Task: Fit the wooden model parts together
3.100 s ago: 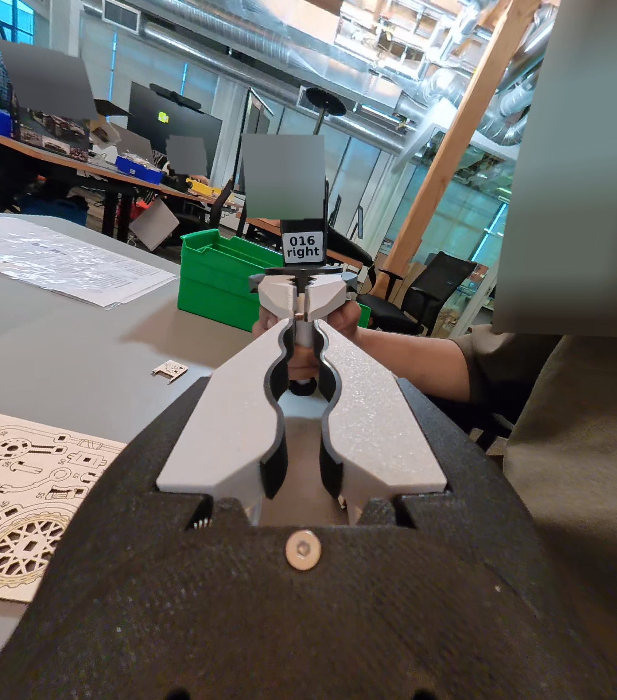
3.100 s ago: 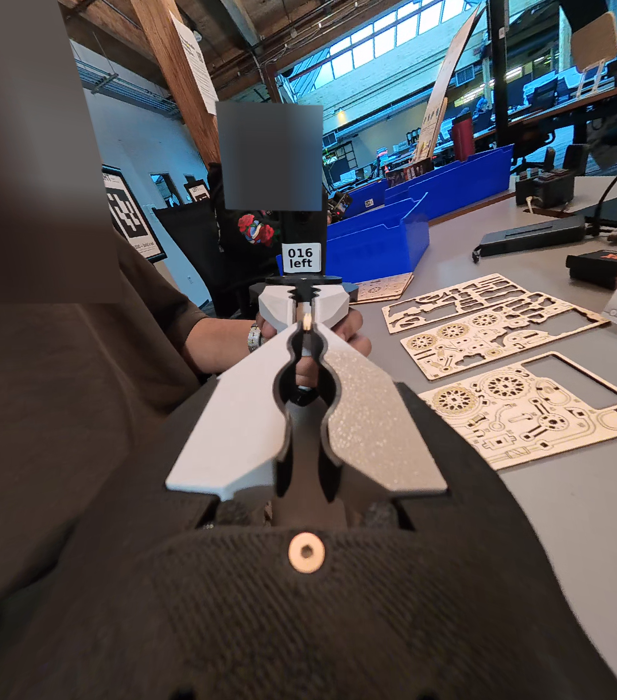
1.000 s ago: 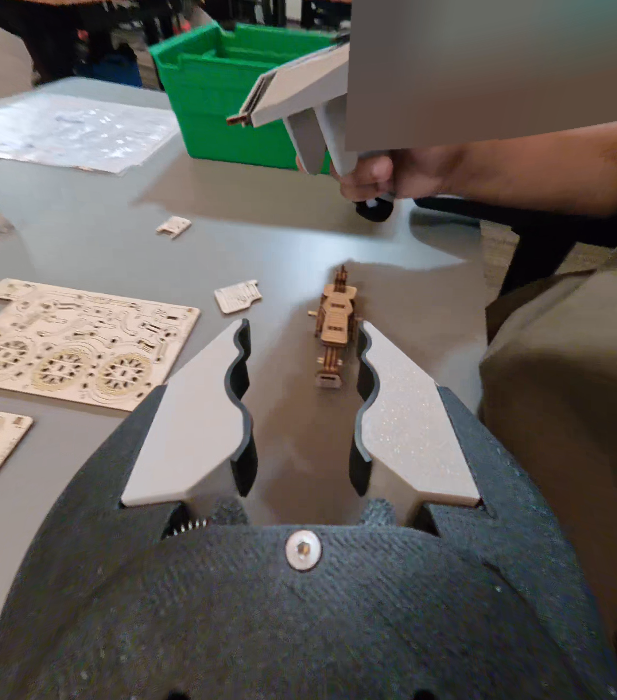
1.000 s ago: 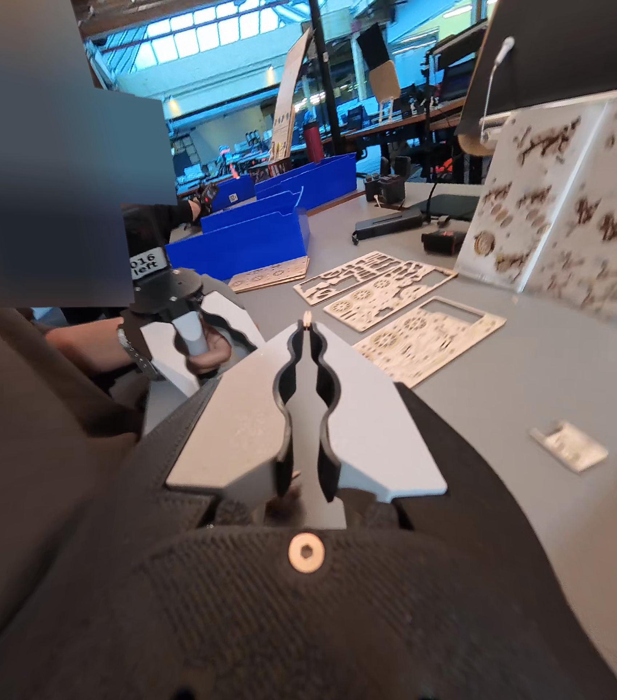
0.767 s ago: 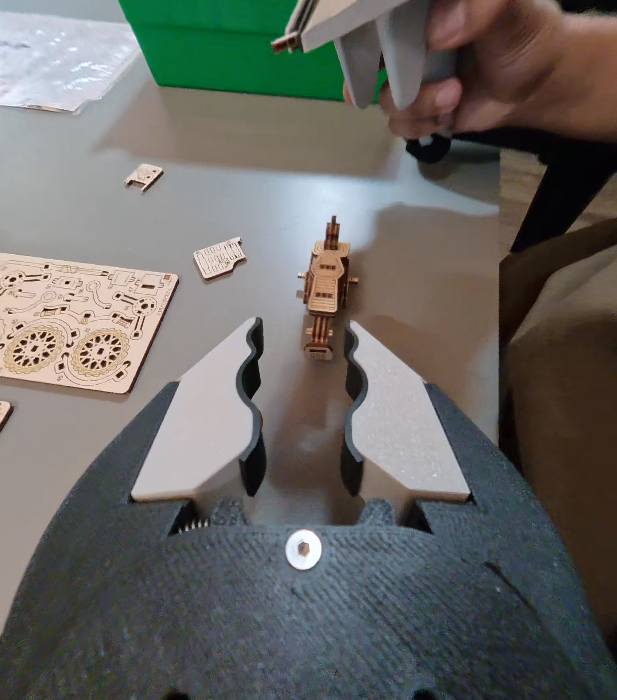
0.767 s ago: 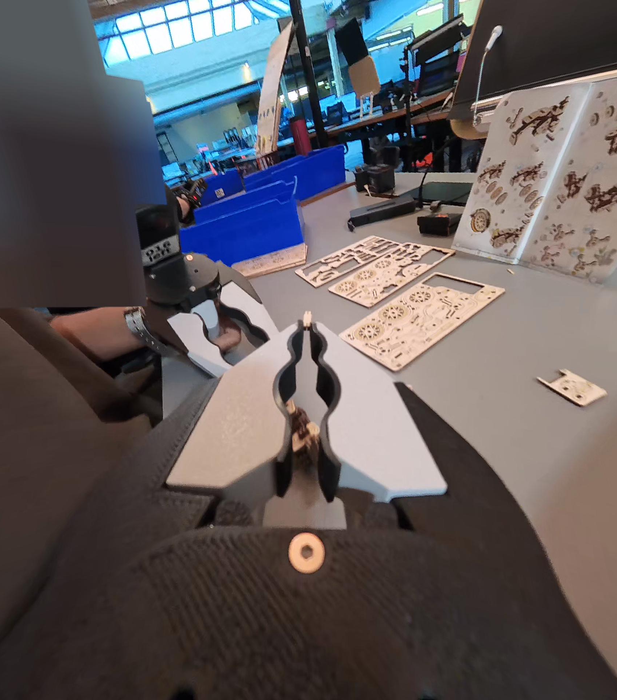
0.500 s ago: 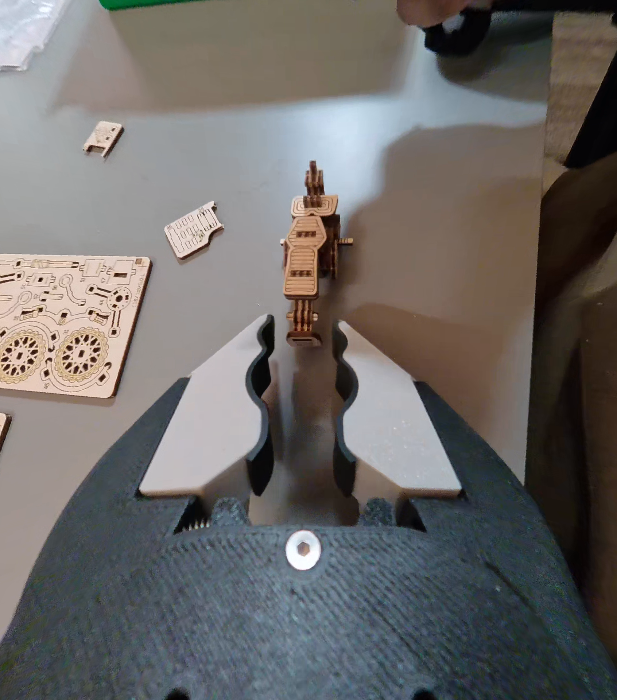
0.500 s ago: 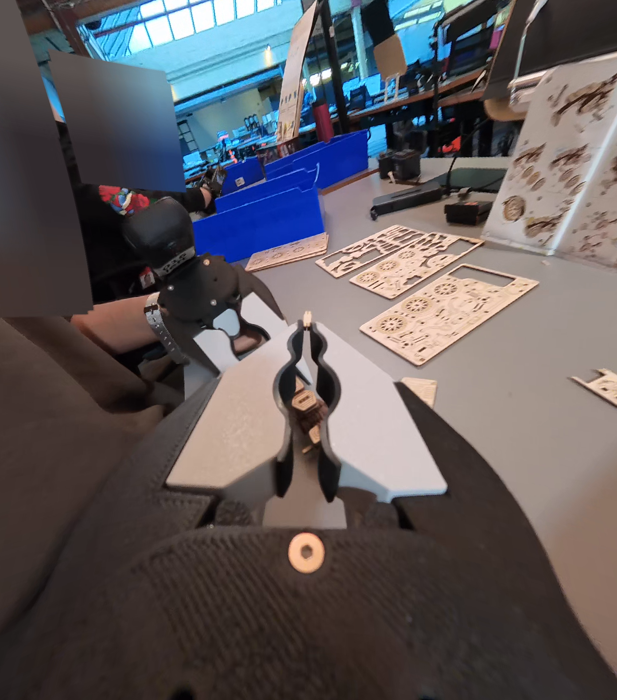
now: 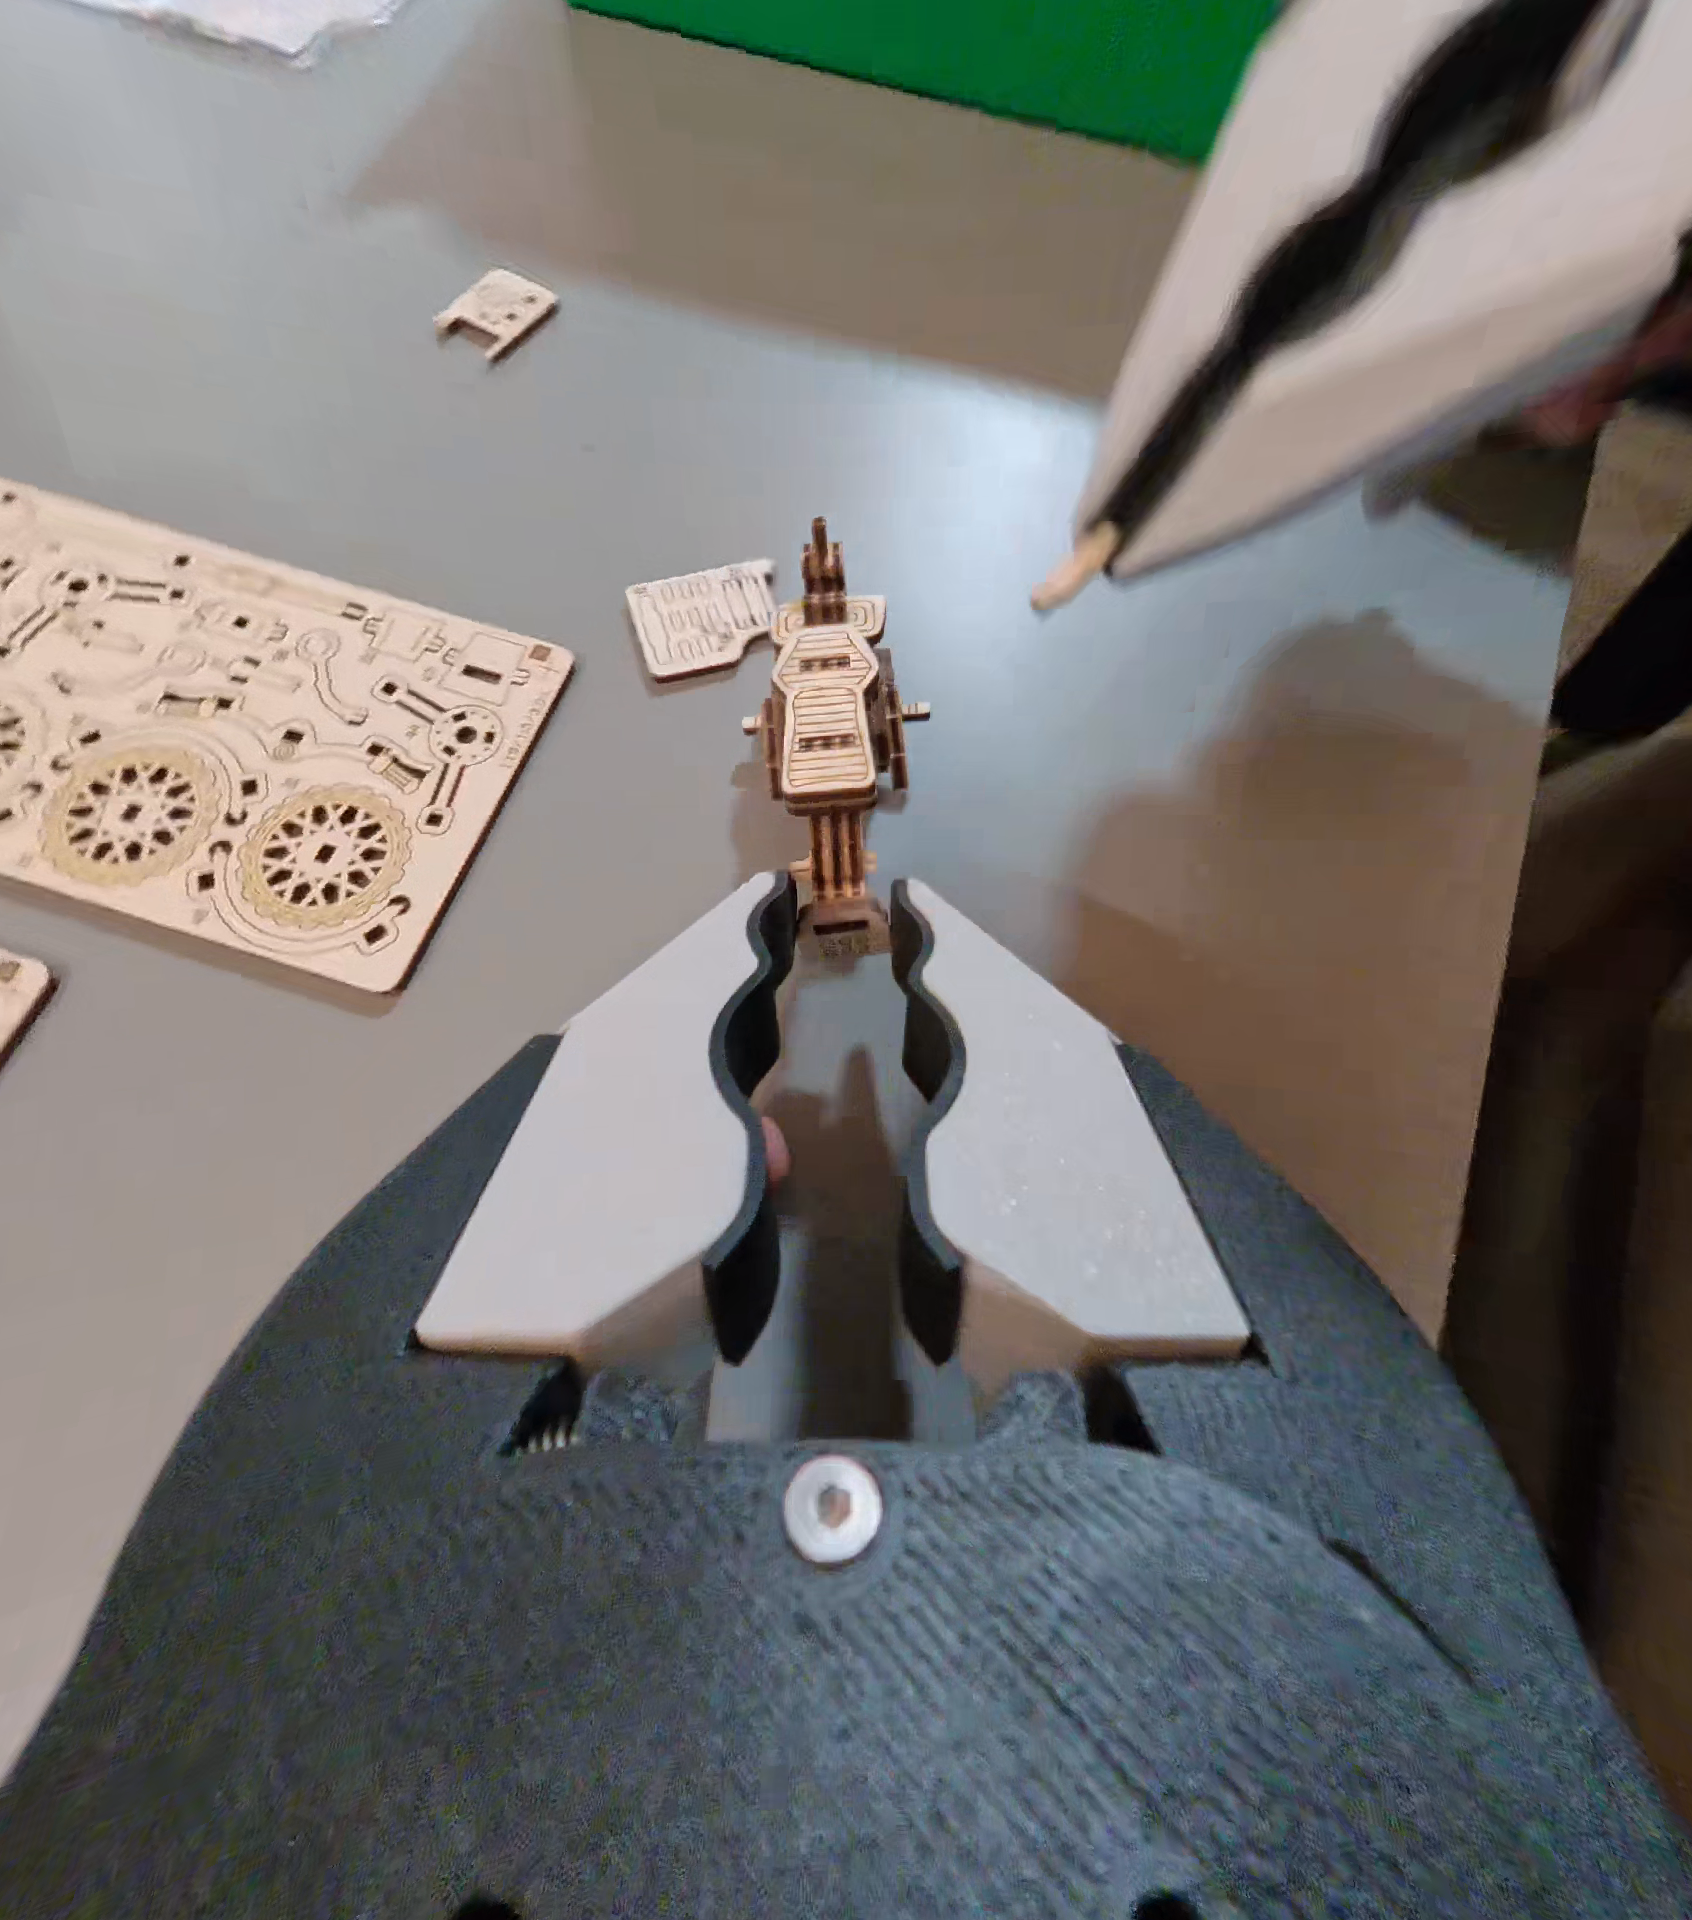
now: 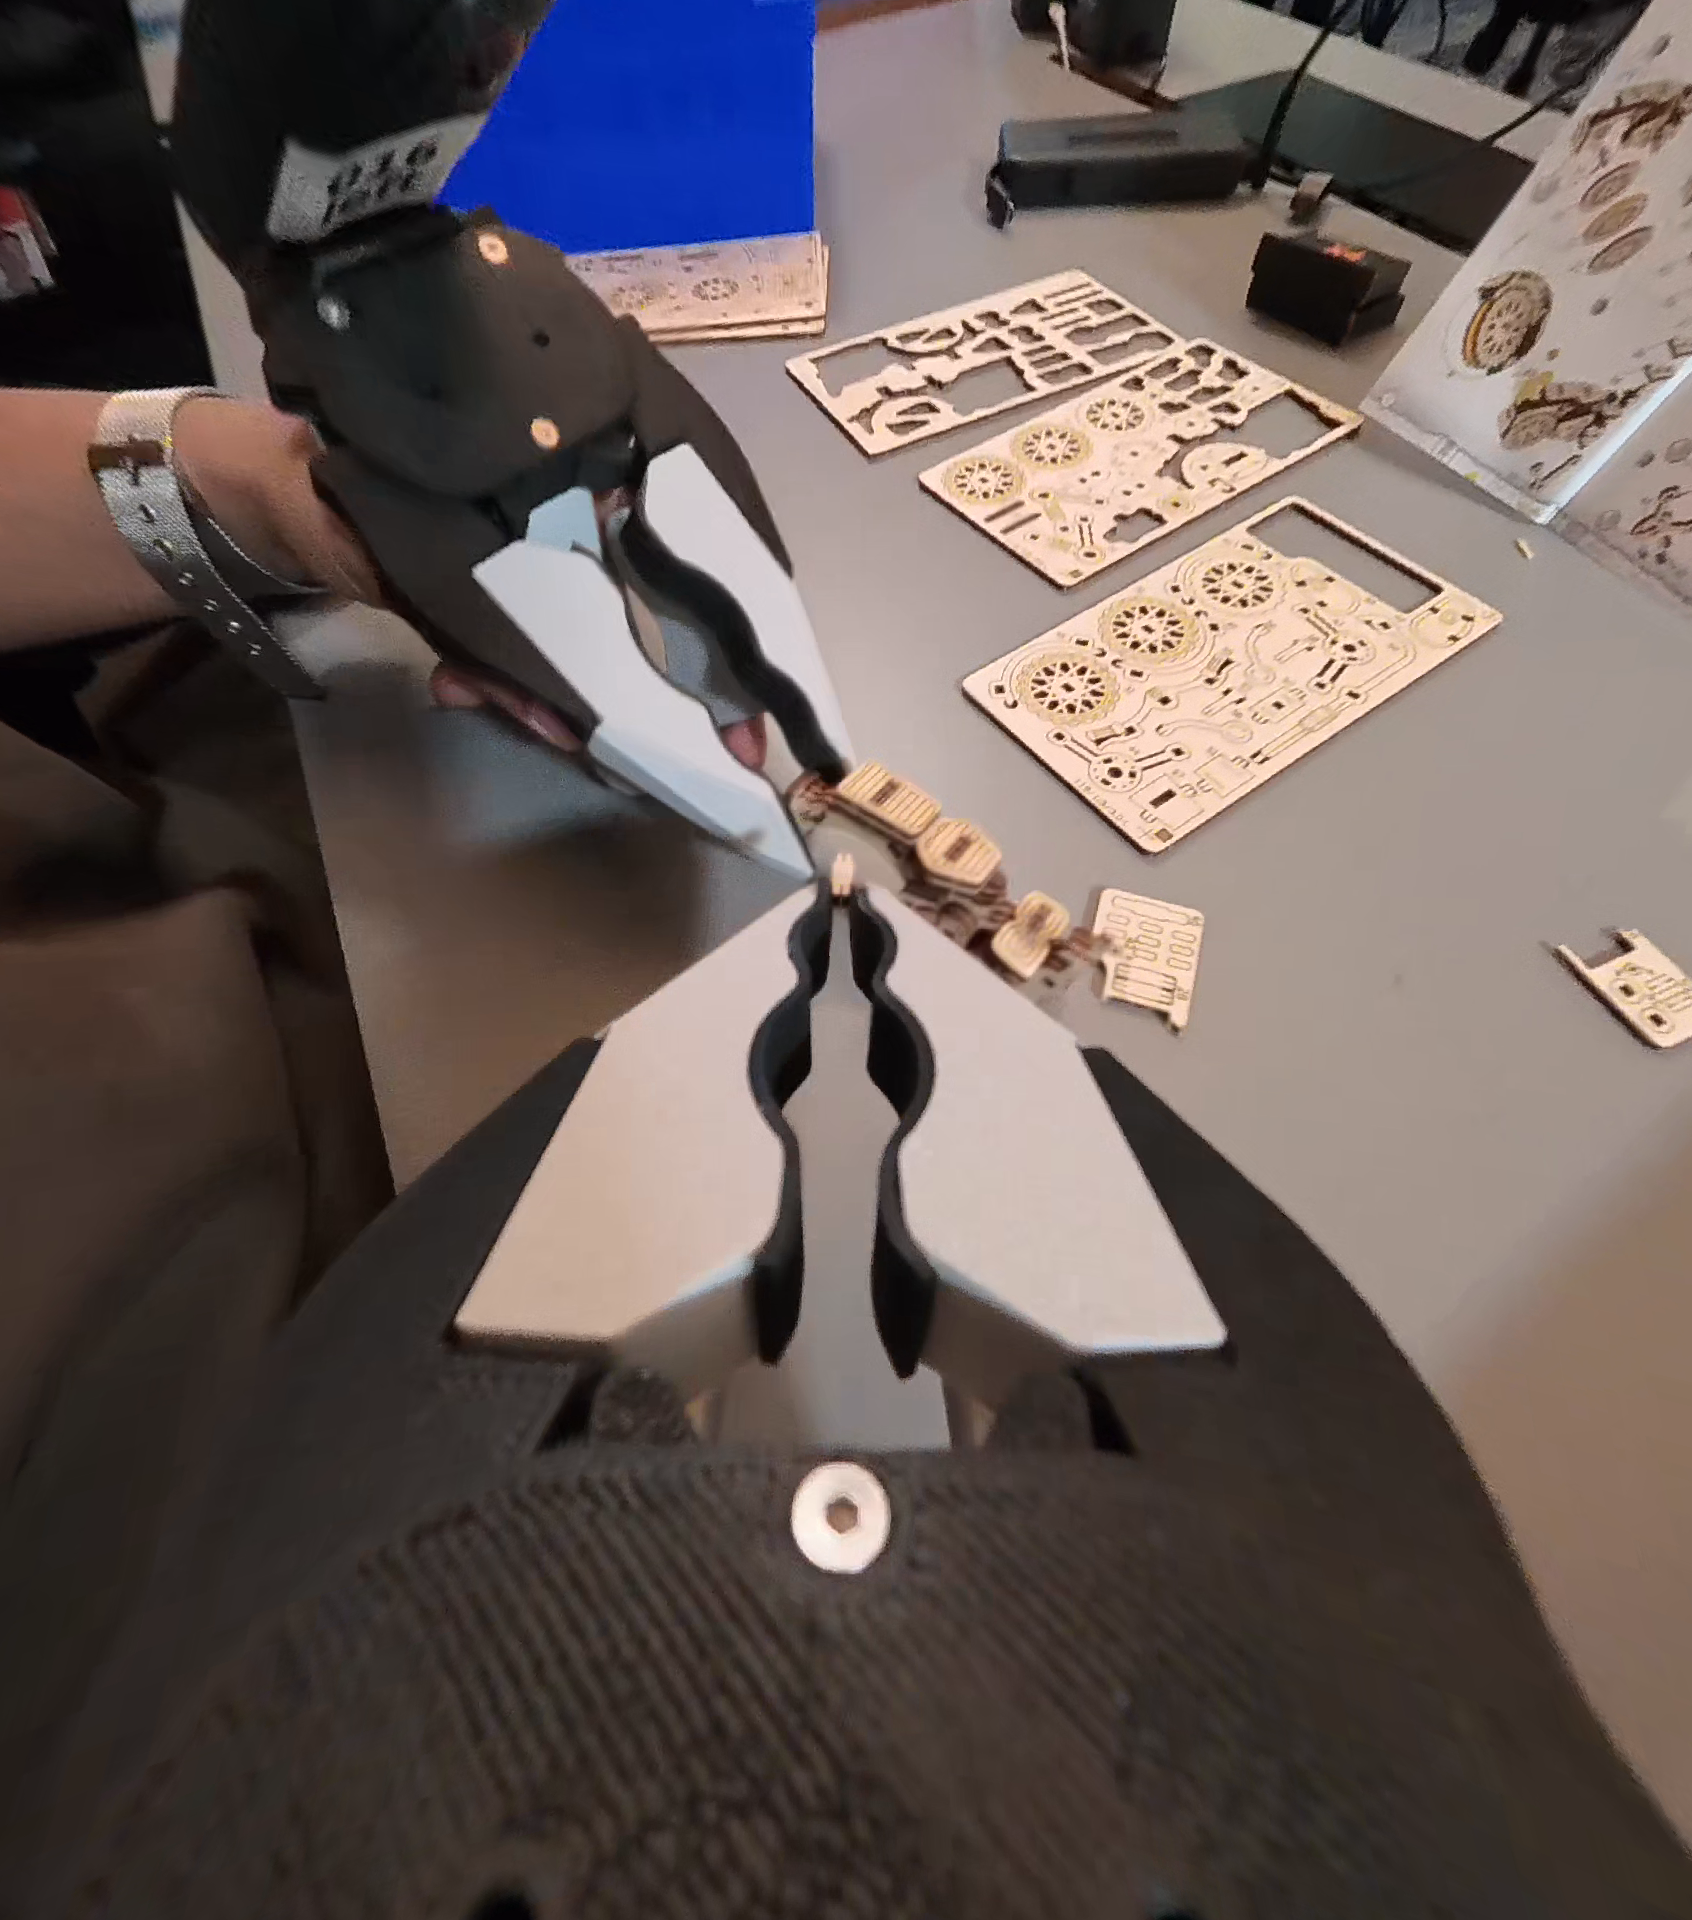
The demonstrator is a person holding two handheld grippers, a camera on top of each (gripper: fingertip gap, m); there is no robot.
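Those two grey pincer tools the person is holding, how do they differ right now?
The left tool has a gap between its fingers, which straddle the tail end of the small wooden model on the table. The right tool is pinched shut on a thin wooden sliver poking past its tips. The left sits low at the table; the right hangs above, angled down toward the model. Both have grey fingers with wavy black pads.

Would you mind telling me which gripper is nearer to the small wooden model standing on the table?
Left. The left gripper has its fingers on either side of the wooden model's near end. The right gripper, pinching a small wooden part, hovers off to the model's side.
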